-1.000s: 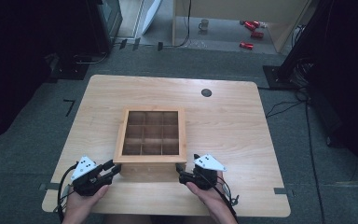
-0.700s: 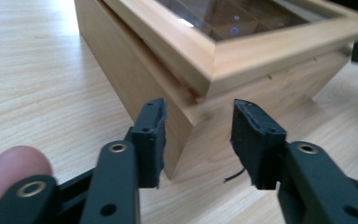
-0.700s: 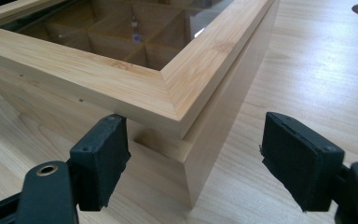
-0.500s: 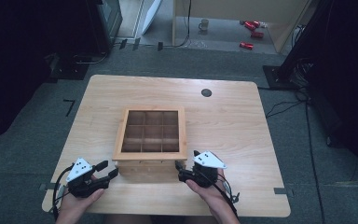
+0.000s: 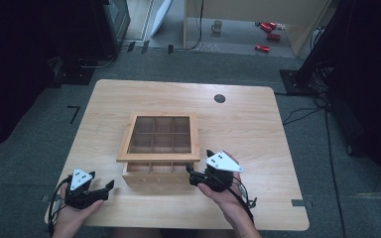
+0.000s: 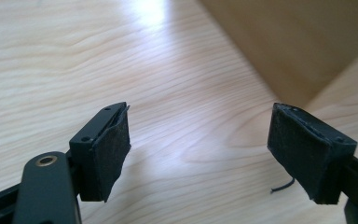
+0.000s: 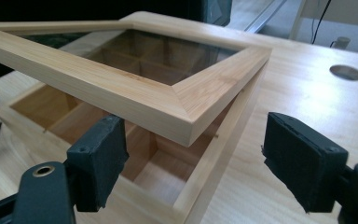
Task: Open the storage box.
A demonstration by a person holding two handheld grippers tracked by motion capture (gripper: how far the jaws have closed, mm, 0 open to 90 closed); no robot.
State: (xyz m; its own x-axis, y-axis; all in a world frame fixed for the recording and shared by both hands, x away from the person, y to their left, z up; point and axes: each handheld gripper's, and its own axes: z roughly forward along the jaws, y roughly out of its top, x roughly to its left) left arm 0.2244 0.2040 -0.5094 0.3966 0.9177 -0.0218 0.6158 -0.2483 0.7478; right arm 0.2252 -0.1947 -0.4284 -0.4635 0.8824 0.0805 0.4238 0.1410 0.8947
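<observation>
A wooden box [image 5: 154, 179] with several compartments sits mid-table. Its glass-paned lid [image 5: 159, 136] is tilted, the front rail raised off the box. My right gripper [image 5: 191, 173] is open at the box's front right corner. In the right gripper view its jaws [image 7: 191, 163] straddle that corner: the lid [image 7: 135, 93] hangs above the left pad, and the open compartments [image 7: 158, 172] show underneath. I cannot tell whether the pad touches the lid. My left gripper [image 5: 106, 187] is open and holds nothing, low over bare table [image 6: 168, 70] left of the box [image 6: 298, 46].
A dark round grommet [image 5: 220, 98] is set in the tabletop [image 5: 258, 129] behind the box. The table's front edge runs close under both hands. On the floor beyond the table lie red cans [image 5: 268, 34], a mug [image 5: 218, 25] and cables.
My left gripper has pulled back from the box's front left corner toward the table's front left. The right gripper has stayed at the front right corner.
</observation>
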